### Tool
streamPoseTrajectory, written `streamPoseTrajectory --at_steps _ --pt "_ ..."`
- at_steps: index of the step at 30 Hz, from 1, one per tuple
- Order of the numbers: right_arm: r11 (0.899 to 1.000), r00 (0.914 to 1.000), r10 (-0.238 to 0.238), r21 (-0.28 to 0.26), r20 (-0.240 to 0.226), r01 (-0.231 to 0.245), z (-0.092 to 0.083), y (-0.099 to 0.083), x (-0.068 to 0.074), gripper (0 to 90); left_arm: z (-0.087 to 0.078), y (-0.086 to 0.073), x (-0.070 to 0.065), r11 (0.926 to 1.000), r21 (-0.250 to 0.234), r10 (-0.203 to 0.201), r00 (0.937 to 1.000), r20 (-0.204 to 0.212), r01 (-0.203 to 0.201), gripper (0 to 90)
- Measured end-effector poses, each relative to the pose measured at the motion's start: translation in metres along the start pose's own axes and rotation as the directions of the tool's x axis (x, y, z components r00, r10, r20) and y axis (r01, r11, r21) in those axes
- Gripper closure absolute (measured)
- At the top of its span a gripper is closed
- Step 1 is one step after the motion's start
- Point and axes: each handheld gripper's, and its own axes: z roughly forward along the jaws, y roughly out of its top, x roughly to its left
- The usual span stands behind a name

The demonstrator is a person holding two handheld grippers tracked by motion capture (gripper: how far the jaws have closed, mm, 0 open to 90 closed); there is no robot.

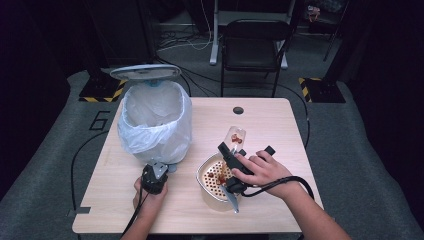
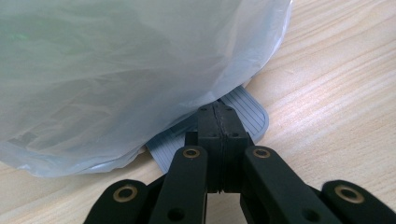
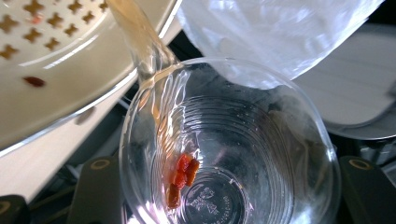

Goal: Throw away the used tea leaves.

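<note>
On the surface (image 1: 270, 125), my right tongs (image 1: 231, 156) pinch a clear cup (image 3: 229, 154), tipped over the perforated strainer bowl (image 1: 210, 192); red bits (image 3: 182, 179) cling inside. My left tongs (image 2: 218, 122), pressed together, rest on the lined bin's (image 1: 155, 122) grey pedal (image 2: 250, 112).

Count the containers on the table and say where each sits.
3: a lined trash bin at the left, a perforated strainer bowl near the front, and a clear cup tipped over it in the right gripper.
</note>
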Motion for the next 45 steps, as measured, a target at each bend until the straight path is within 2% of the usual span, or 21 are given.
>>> streamPoseTrajectory --at_steps 1,2,3,6,8,9,10,12,14,18,19,21,28,29,30,33,40,41,42,45 --pt "1.000 0.9994 -0.024 -0.011 0.026 0.024 0.000 0.001 -0.001 36.5 0.000 0.000 0.000 1.0000 0.007 0.003 1.0000 0.007 -0.003 89.8" --pt "1.000 0.9986 -0.009 0.003 0.052 0.009 -0.001 0.002 0.002 36.5 0.000 0.000 0.000 1.0000 0.002 0.000 1.0000 0.001 0.000 89.8" --pt "1.000 0.9976 -0.021 0.006 0.066 0.021 -0.001 0.002 0.001 36.5 0.000 0.000 0.000 1.0000 0.005 0.001 1.0000 0.004 -0.001 89.7" --pt "1.000 0.9977 -0.024 0.021 0.063 0.023 -0.004 0.002 -0.001 36.5 0.000 0.000 0.000 1.0000 0.002 0.000 1.0000 0.002 0.000 89.8" --pt "0.999 0.9973 -0.031 0.010 0.067 0.031 -0.003 0.001 -0.002 36.5 0.000 0.000 0.000 1.0000 0.008 0.002 1.0000 0.006 -0.002 89.7" --pt "1.000 0.9964 0.008 -0.006 0.085 -0.008 -0.002 0.001 0.000 36.6 0.000 0.000 0.000 1.0000 0.005 0.002 1.0000 0.004 -0.002 89.8" --pt "1.000 0.9957 0.015 -0.013 0.091 -0.014 -0.002 0.001 0.000 36.6 0.000 0.000 0.001 1.0000 0.006 0.002 1.0000 0.005 -0.002 89.7" --pt "1.000 0.9972 -0.019 -0.008 0.072 0.019 -0.003 0.000 -0.002 36.6 0.000 0.000 0.001 1.0000 0.008 0.003 1.0000 0.007 -0.003 89.8" --pt "0.999 0.9966 -0.037 -0.012 0.074 0.038 -0.004 -0.001 -0.004 36.6 0.000 0.000 0.000 1.0000 0.002 0.000 1.0000 0.001 0.000 89.8" --pt "0.999 0.9964 -0.030 -0.017 0.079 0.032 -0.003 0.000 -0.004 36.6 -0.001 0.000 0.000 1.0000 0.009 0.002 1.0000 0.006 -0.002 89.8" --pt "1.000 0.9965 -0.010 -0.010 0.083 0.011 -0.004 0.001 -0.003 36.6 -0.001 0.000 0.000 1.0000 0.009 0.001 1.0000 0.006 -0.001 89.8" --pt "1.000 0.9962 -0.005 -0.021 0.087 0.007 -0.003 0.001 -0.003 36.6 0.000 0.000 0.001 1.0000 0.008 0.003 1.0000 0.006 -0.003 89.7" --pt "0.999 0.9963 -0.025 -0.025 0.082 0.027 -0.004 0.002 -0.004 36.5 0.000 0.000 0.000 1.0000 0.005 0.002 1.0000 0.004 -0.002 89.8" --pt "0.997 0.9960 -0.064 -0.031 0.063 0.066 -0.004 0.001 -0.008 36.5 0.000 0.000 0.000 1.0000 0.002 0.000 1.0000 0.001 0.000 89.8" --pt "0.997 0.9954 -0.073 -0.031 0.062 0.075 -0.004 0.001 -0.009 36.5 0.000 0.000 0.000 1.0000 0.006 0.002 1.0000 0.005 -0.002 89.8" --pt "0.997 0.9960 -0.063 -0.036 0.063 0.065 -0.005 0.001 -0.010 36.5 0.000 0.000 0.000 1.0000 -0.006 -0.007 1.0000 0.001 0.007 89.7" --pt "0.997 0.9957 -0.061 -0.042 0.070 0.064 -0.005 0.001 -0.012 36.5 0.000 0.000 0.000 1.0000 0.003 -0.007 1.0000 0.005 0.007 89.8" --pt "0.999 0.9963 -0.029 -0.035 0.081 0.032 -0.005 0.002 -0.010 36.5 0.000 0.000 0.000 1.0000 -0.005 -0.008 1.0000 0.000 0.008 89.8" --pt "0.999 0.9964 -0.016 -0.037 0.083 0.019 -0.005 0.002 -0.009 36.5 0.000 0.000 0.000 1.0000 -0.004 -0.008 1.0000 0.001 0.008 89.8" --pt "0.999 0.9962 -0.030 -0.041 0.081 0.034 -0.005 0.002 -0.011 36.5 0.000 0.000 0.000 1.0000 -0.003 -0.009 1.0000 0.001 0.009 89.8"
